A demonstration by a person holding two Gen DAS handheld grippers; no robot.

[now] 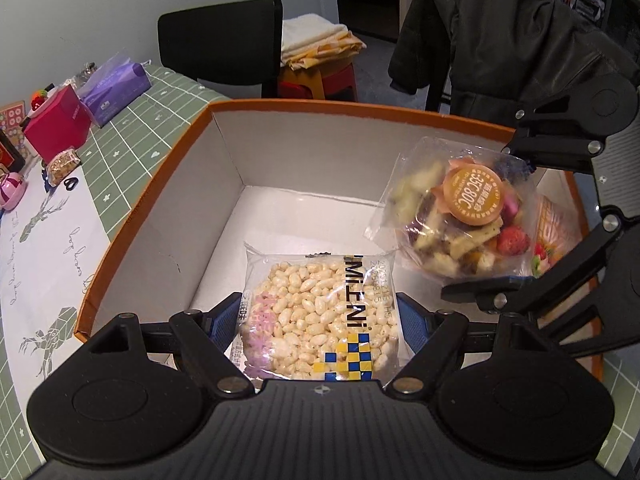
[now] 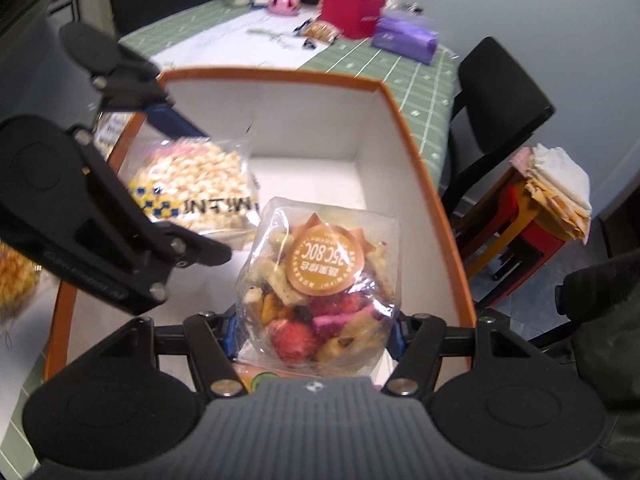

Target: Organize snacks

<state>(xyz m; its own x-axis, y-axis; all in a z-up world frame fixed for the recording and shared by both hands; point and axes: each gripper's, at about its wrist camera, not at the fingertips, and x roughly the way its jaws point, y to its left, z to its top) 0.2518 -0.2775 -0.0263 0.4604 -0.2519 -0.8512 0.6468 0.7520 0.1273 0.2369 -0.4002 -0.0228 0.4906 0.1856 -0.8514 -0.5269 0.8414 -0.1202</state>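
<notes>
An orange-rimmed white box (image 1: 224, 152) stands open on the green table; it also shows in the right wrist view (image 2: 404, 120). My left gripper (image 1: 320, 320) is shut on a clear puffed rice cake packet (image 1: 320, 304) and holds it over the box's near side; the packet also shows in the right wrist view (image 2: 196, 184). My right gripper (image 2: 314, 332) is shut on a clear bag of mixed dried fruit (image 2: 320, 284) with an orange round label, held over the box; the bag also shows in the left wrist view (image 1: 460, 216), in the right gripper (image 1: 512, 216).
A red box (image 1: 56, 120), a purple tissue pack (image 1: 116, 88), a small snack packet (image 1: 62, 166) and a pink object (image 1: 12, 194) lie on the table at the left. A black chair (image 1: 224, 48) and a stool with folded cloths (image 1: 316, 48) stand behind. A dark jacket (image 1: 500, 40) hangs at right.
</notes>
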